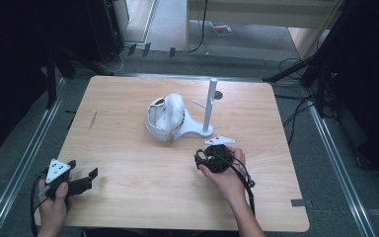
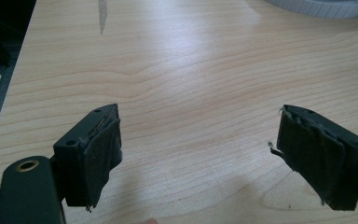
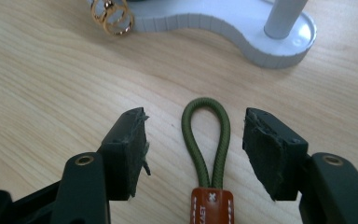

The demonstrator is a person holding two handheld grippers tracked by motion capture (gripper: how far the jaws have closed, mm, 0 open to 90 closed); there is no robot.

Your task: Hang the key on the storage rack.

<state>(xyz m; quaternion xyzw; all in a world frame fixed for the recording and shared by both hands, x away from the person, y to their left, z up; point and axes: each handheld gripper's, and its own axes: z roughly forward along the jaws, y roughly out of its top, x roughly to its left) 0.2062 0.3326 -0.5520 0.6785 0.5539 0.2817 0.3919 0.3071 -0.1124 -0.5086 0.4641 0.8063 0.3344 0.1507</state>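
The right gripper (image 3: 193, 151) sits low over the table (image 1: 128, 108) with its jaws spread apart and a green cord loop (image 3: 206, 140) lying flat right between them, bottom middle of the right gripper view. The loop runs down into a brown leather tab (image 3: 212, 205) at the bottom edge, so it looks like a strap or keychain. The pads aren't touching the cord yet, there's a gap each side, so I'd say the jaws are lined up to pinch it. Just past it, top of that frame, is the base of a white stand (image 3: 242, 35) with its post at upper right and a gold ring thing (image 3: 113, 16) at upper left. From the high view the stand (image 1: 177, 123) sits mid-table with pegs on the post, probably where the loop gets hung. The left gripper (image 1: 74, 180) is parked at lower left, well away, jaws wide and holding nothing, likely just keeping out of the way.
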